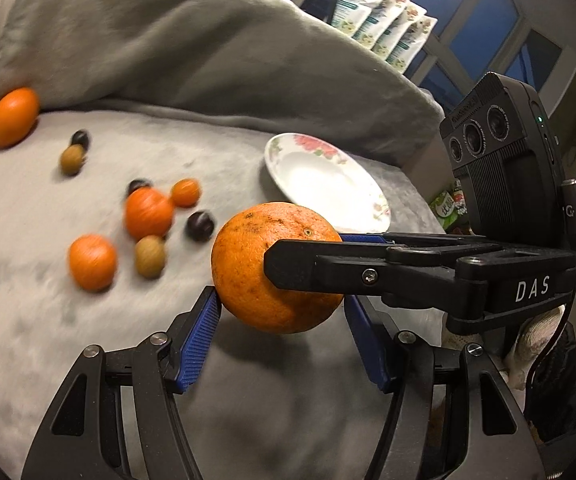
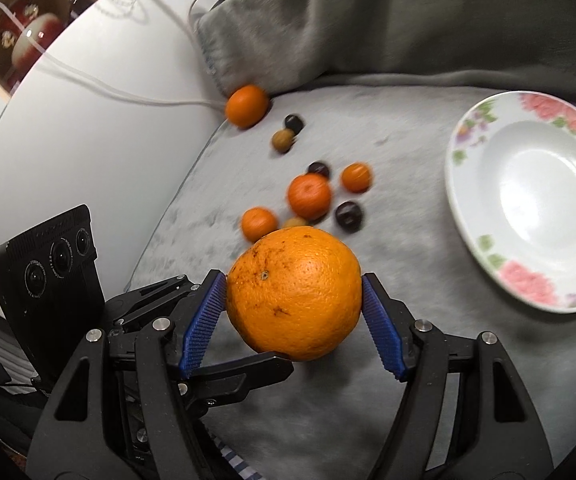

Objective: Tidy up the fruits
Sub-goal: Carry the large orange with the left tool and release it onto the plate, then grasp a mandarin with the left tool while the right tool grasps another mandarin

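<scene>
- Blue pads of the right gripper press the orange on both sides, clenched on it above the blanket.
- From its own view, the left gripper flanks the same orange. One pad touches it and the other sits at its edge, so I cannot tell whether it grips.
- With both tools on one round fruit, a pull by either could likely twist it off the pad tips, and it would roll on the soft cloth.
- A black finger crosses the orange in each view and hides part of the contact.
- A drop could scatter the loose fruit beyond. These are blurred, so the dark and brown ones are hard to name.
- To the right, the plate holds nothing, and its far rim is cut off in the right view.
- Farthest off, a tangerine lies against the blanket fold.
</scene>
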### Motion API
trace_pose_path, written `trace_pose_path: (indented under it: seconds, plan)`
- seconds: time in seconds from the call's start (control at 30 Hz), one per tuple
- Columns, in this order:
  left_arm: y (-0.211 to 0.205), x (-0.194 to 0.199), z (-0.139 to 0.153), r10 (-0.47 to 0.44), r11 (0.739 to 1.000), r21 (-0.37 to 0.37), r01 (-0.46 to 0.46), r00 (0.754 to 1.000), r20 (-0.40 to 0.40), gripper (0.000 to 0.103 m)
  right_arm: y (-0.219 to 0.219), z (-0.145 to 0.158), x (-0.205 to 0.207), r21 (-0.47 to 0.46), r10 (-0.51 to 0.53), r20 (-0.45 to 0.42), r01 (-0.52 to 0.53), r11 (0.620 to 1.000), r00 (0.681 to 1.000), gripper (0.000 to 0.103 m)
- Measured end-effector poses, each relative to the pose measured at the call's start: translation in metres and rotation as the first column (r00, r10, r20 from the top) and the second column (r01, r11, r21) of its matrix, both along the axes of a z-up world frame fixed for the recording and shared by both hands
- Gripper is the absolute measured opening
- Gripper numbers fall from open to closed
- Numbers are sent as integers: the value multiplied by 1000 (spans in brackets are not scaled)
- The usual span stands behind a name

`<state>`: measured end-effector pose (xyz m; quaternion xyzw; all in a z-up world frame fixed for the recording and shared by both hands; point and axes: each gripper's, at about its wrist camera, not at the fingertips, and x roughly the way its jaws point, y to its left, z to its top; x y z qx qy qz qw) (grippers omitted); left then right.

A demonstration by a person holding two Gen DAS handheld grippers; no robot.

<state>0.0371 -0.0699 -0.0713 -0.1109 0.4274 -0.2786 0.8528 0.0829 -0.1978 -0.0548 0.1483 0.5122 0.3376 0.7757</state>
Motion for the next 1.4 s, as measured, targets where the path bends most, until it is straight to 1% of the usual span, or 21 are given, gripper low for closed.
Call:
trace_pose_path:
  seconds: [0.27, 0.6, 0.8, 0.83, 0.93, 0.97, 1.03, 1.1, 1.17, 1.2, 1.23, 1.37, 1.4]
  plan:
    - [-33, 21, 8, -57, 998, 6, 57, 998, 30, 64, -39, 6, 18, 8, -74, 16, 74, 997, 997, 71]
    - [-64, 44, 9, -93, 996, 7, 92, 996, 16, 64, -74, 4, 31, -2, -126, 20, 126, 992, 992, 71]
    - [-75, 52, 7, -110, 994, 13, 110, 994, 1, 64, -87, -5, 38, 2, -160, -2, 160, 987, 987, 71]
    - [-77, 53, 7, -128, 991, 29, 128, 992, -19, 64, -88, -6, 39, 2, -166, -4, 166, 986, 986, 71]
    - [-80, 54, 7, -133, 990, 35, 134, 991, -22, 64, -93, -6, 40, -7, -180, -4, 180, 984, 984, 72]
    - [-82, 54, 8, -135, 990, 43, 136, 991, -19, 62, -94, -6, 40, -14, -189, -5, 189, 982, 982, 72]
    - [-82, 51, 9, -139, 989, 46, 139, 990, -11, 61, -98, -4, 41, -43, -227, 21, 228, 973, 974, 72]
    - [-81, 51, 11, -141, 989, 49, 141, 990, -6, 61, -105, 2, 40, -46, -253, 57, 256, 966, 966, 72]
    - [-79, 49, 14, -135, 989, 59, 134, 991, 8, 61, -111, 9, 40, -42, -278, 83, 282, 958, 957, 75]
    - [-76, 48, 15, -130, 990, 60, 129, 991, 12, 61, -114, 13, 40, -45, -288, 97, 293, 955, 953, 81]
    - [-74, 47, 16, -127, 990, 58, 126, 992, 14, 61, -116, 16, 40, -50, -299, 113, 306, 951, 948, 83]
    - [-66, 43, 19, -115, 992, 62, 113, 993, 27, 61, -122, 27, 36, -79, -335, 173, 352, 933, 926, 85]
    - [-64, 42, 19, -113, 992, 65, 111, 993, 29, 61, -123, 29, 35, -90, -341, 188, 362, 928, 921, 87]
